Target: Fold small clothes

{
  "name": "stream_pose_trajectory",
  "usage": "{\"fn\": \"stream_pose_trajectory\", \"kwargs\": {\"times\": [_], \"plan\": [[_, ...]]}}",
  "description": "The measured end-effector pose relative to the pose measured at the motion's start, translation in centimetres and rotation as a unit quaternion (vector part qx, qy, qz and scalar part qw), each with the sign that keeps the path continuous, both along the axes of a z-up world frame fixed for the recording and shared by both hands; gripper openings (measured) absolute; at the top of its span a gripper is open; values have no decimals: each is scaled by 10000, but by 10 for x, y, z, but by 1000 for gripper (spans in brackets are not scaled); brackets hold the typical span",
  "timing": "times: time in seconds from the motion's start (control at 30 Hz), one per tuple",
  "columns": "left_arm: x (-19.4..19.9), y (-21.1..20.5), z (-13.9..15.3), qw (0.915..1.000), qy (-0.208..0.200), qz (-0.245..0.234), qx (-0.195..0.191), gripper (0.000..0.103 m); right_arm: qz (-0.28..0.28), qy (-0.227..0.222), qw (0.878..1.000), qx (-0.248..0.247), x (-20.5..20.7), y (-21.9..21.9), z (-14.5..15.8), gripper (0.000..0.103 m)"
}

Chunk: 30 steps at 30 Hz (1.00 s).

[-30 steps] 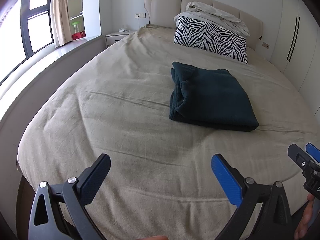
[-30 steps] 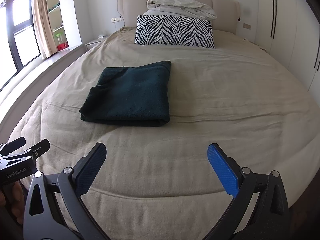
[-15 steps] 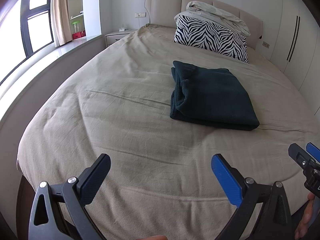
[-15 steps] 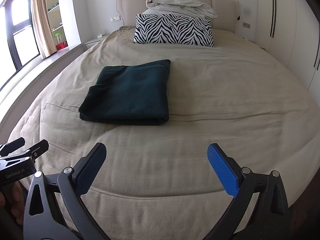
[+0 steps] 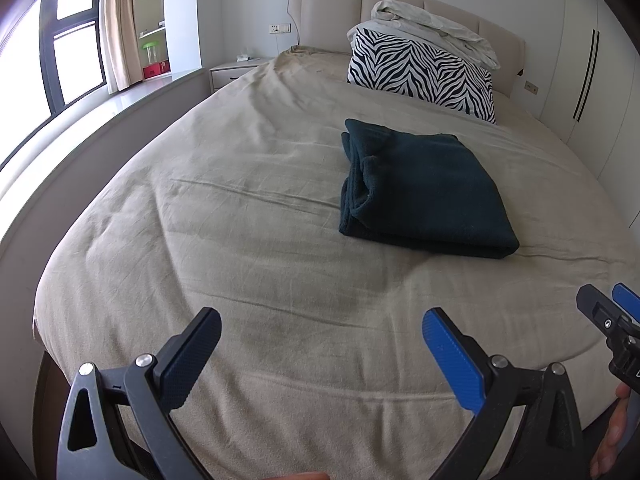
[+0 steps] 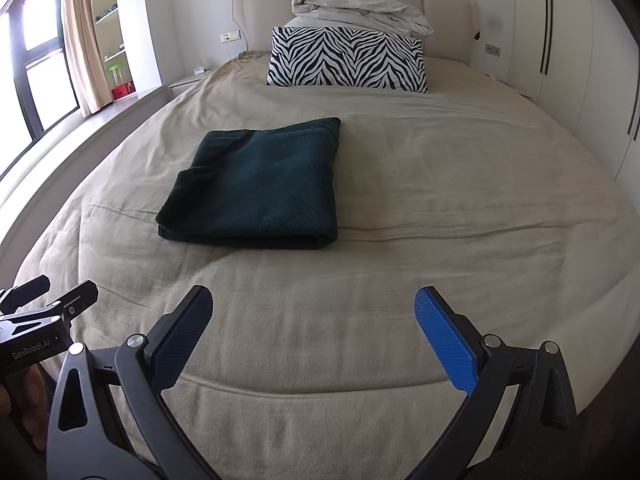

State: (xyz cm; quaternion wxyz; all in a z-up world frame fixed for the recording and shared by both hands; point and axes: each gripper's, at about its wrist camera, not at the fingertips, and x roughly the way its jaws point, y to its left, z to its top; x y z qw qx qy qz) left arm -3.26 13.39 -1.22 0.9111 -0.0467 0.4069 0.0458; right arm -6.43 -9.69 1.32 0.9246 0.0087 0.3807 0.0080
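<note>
A dark teal garment [image 5: 424, 192] lies folded into a flat rectangle on the beige bed [image 5: 240, 240]; the right wrist view shows the same garment [image 6: 260, 188] left of centre. My left gripper [image 5: 320, 328] hangs open over the bed's near edge, well short of the garment, with nothing between its fingers. My right gripper [image 6: 314, 312] is open too, empty, and also near the foot of the bed. Each gripper shows at the edge of the other's view.
A zebra-print pillow [image 6: 346, 60] with a crumpled white duvet [image 6: 360, 14] on top leans on the headboard. A window and shelves stand at the left, a nightstand [image 5: 236, 70] beside the bed, white wardrobe doors [image 6: 580, 40] at the right.
Both views have shifted very slightly; the garment sits a touch further off. Both grippers stay open and empty.
</note>
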Motion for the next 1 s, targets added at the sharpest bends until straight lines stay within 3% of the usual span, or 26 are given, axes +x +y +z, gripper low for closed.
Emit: {"fn": "stream_pose_trajectory", "kwargs": {"times": [1.0], "plan": [[7,5,-5,9999,73,-85,0,103,4,85,10000,-3,-3,3,-6,103]]}}
